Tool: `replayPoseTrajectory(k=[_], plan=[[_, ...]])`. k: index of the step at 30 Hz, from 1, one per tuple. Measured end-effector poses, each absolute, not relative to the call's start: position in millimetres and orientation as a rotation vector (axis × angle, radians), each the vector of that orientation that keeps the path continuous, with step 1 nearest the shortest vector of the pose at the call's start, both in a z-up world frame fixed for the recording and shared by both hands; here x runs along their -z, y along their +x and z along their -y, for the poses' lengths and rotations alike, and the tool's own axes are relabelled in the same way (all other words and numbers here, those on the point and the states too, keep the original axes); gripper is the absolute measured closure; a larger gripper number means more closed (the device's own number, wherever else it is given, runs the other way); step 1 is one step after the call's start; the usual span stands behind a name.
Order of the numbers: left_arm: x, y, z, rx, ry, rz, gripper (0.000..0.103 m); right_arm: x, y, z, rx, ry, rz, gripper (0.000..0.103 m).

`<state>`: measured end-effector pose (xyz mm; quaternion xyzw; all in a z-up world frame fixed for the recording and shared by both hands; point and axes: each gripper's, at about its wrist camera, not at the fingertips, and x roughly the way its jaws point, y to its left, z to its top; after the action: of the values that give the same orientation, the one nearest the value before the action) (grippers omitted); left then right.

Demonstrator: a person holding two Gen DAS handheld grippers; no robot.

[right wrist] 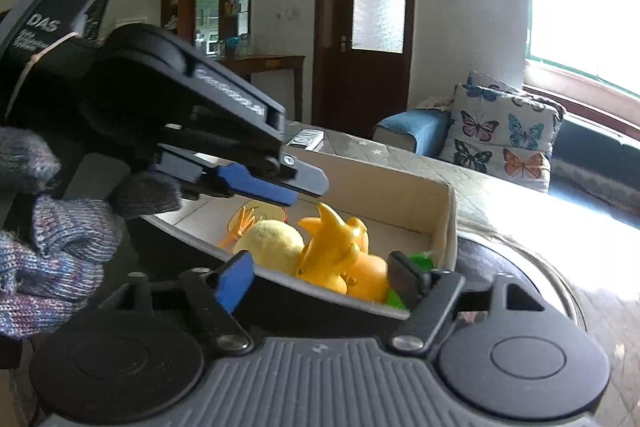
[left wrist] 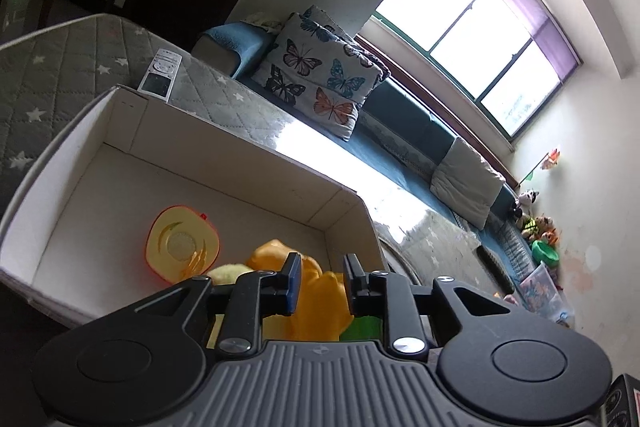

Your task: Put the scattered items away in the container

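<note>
Several toys (right wrist: 320,251) are seen inside the box (left wrist: 224,155) — both claws, left (left wrist: 320,283) and right (right wrist: 320,283), spread and empty above it. A remote (left wrist: 160,75) lies outside at 11 o'clock; stage undetermined.

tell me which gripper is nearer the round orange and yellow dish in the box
Left. The left gripper hangs open over the box interior, with the dish just ahead of it. The right gripper sits outside the box's near wall, the toys between it and the dish.
</note>
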<state>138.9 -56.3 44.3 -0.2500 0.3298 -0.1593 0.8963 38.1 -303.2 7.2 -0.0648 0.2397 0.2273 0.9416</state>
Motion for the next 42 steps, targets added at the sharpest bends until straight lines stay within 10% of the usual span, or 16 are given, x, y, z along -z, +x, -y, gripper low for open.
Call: replayPoseTrajectory(k=[9,42], plan=[[-45.6,96.9,58.0,0.337,-0.402,-0.674,0.075,-7.4,0.3,319.1,-0.402,-0.085,-0.484,0.0],[-4.3,29.5,55.3,0.143,-0.175,-0.733,0.074,14.6,-45.4,314.3,-0.253,0.006,-0.611,0.0]])
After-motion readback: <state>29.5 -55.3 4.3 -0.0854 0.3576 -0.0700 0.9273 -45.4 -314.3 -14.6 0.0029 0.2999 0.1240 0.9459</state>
